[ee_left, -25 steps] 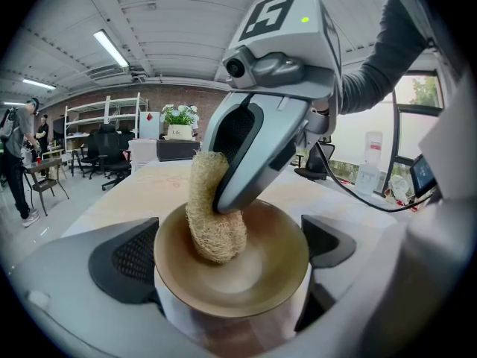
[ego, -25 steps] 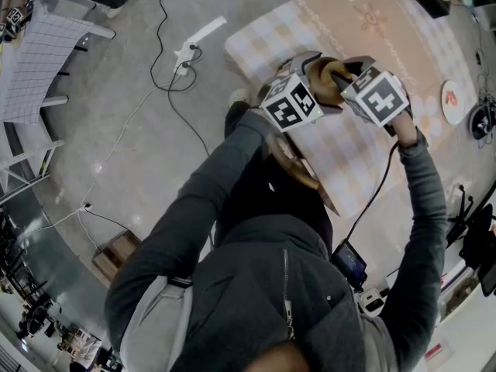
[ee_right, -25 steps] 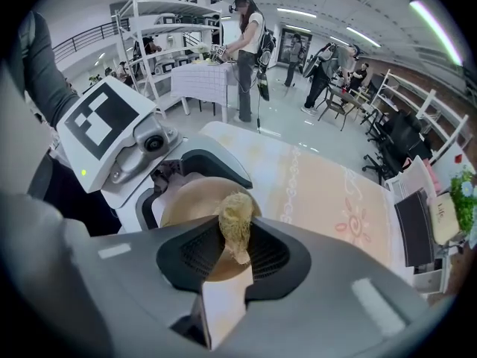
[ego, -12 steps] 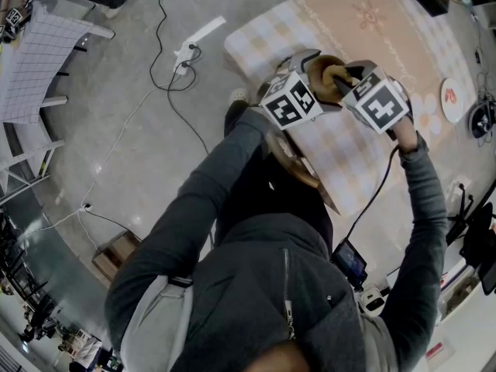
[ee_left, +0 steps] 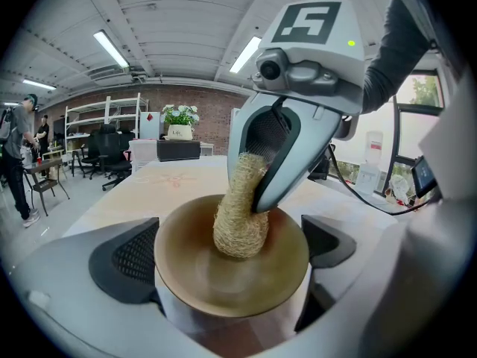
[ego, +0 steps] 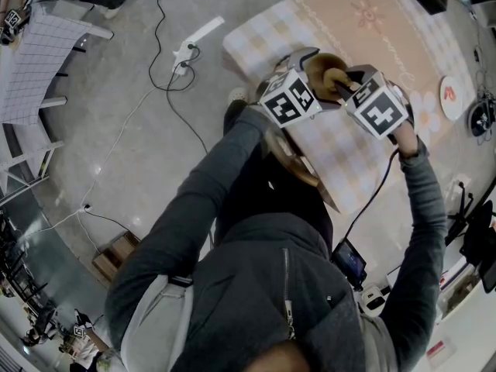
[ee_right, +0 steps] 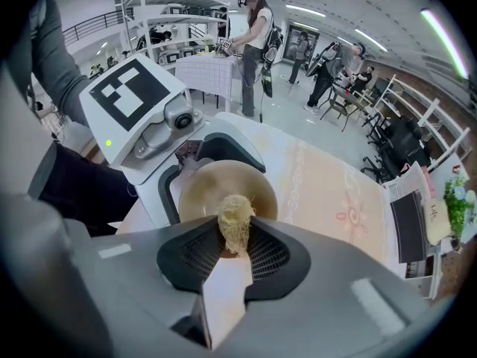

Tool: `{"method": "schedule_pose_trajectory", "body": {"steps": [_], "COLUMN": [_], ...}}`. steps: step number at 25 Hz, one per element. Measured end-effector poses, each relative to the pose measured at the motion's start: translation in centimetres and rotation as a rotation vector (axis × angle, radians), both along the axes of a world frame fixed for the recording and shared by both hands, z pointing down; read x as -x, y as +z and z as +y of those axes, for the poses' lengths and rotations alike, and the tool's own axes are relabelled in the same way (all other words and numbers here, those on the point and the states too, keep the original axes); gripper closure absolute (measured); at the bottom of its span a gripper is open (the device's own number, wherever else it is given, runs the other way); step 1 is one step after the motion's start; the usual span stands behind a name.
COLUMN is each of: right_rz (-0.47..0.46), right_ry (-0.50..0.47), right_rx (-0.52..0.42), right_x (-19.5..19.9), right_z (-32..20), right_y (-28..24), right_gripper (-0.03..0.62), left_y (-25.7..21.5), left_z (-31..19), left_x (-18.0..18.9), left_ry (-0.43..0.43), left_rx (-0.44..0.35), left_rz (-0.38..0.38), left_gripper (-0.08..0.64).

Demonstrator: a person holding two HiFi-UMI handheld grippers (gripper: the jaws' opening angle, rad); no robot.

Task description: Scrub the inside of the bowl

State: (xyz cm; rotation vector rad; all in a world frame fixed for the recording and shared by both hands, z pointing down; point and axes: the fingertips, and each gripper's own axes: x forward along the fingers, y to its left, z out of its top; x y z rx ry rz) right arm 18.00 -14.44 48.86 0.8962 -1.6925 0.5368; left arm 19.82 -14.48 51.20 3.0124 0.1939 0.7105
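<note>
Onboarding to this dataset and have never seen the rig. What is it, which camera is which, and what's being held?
There is no robot arm here: a person holds a two-jaw gripper in each hand. The cubes with square markers are parts of those grippers. The head view looks steeply down from the person's head. Each gripper view comes from a camera riding on that gripper and looks along its jaws. The left gripper clamps a brown bowl between its jaws. The right gripper is shut on a straw-coloured fibre scrubber, whose end sits inside the bowl. Below is a table under a pale patterned cloth, with a round white disc lying on it.
</note>
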Motion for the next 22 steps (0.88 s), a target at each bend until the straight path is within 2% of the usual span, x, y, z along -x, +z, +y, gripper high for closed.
{"method": "schedule_pose_trajectory", "body": {"steps": [9,22], "right_rz": [-0.008,-0.089], "right_ry": [-0.011,-0.027], "right_rx": [0.025,0.094], "right_x": [0.3,1.7], "right_z": [0.9,1.5], "right_y": [0.2,0.2], "right_gripper": [0.511,0.512], "left_y": [0.2,-0.1], "left_z": [0.1,0.0], "left_x": [-0.1,0.0], "left_ry": [0.001,0.002], "left_rx": [0.001,0.001], "left_rz": [0.0,0.0], "left_gripper": [-0.029,-0.029]}}
